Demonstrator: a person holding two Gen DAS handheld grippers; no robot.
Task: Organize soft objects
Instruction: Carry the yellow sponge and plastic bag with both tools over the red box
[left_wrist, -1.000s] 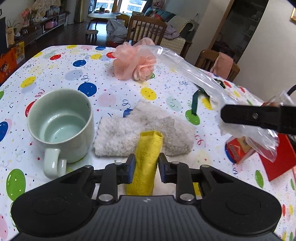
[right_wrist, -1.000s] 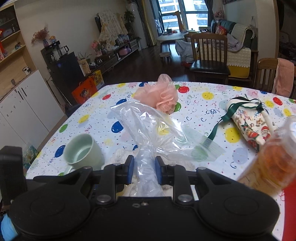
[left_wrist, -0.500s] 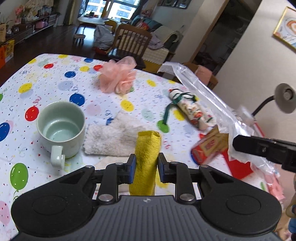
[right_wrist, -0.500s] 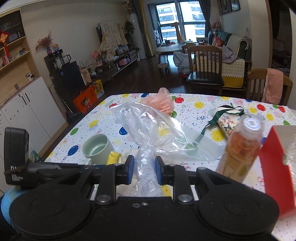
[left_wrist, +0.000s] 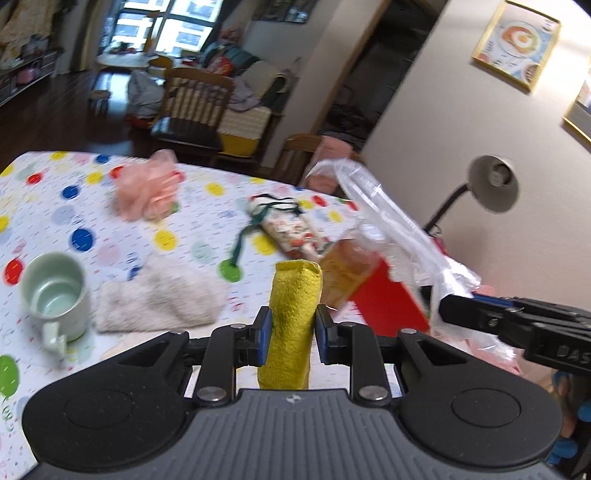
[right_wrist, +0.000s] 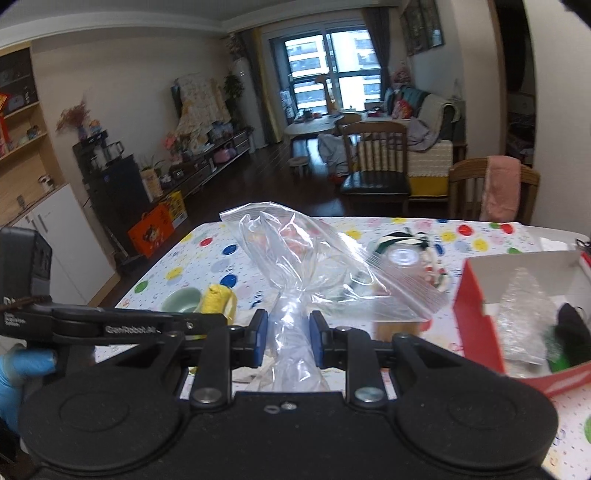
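My left gripper (left_wrist: 291, 326) is shut on a rolled yellow cloth (left_wrist: 293, 314), which stands upright above the table. In the right wrist view that yellow cloth (right_wrist: 218, 299) shows at the left, behind the left gripper's arm. My right gripper (right_wrist: 286, 332) is shut on the bunched neck of a clear zip bag (right_wrist: 314, 266), whose mouth fans out ahead. The same clear zip bag (left_wrist: 388, 221) hangs at the right of the left wrist view. On the table lie a fluffy white cloth (left_wrist: 155, 301) and a pink mesh puff (left_wrist: 147, 192).
A pale green mug (left_wrist: 55, 291) stands left of the white cloth. A printed pouch with green ribbon (left_wrist: 291, 225), an amber bottle (left_wrist: 347, 269) and an open red box (right_wrist: 524, 306) holding bubble wrap sit to the right. Chairs stand behind the balloon-patterned table (left_wrist: 55, 221).
Both grippers have risen from the table and swung right. The yellow cloth has lifted off the white cloth. The red box and bottle have come into view beside the bag.
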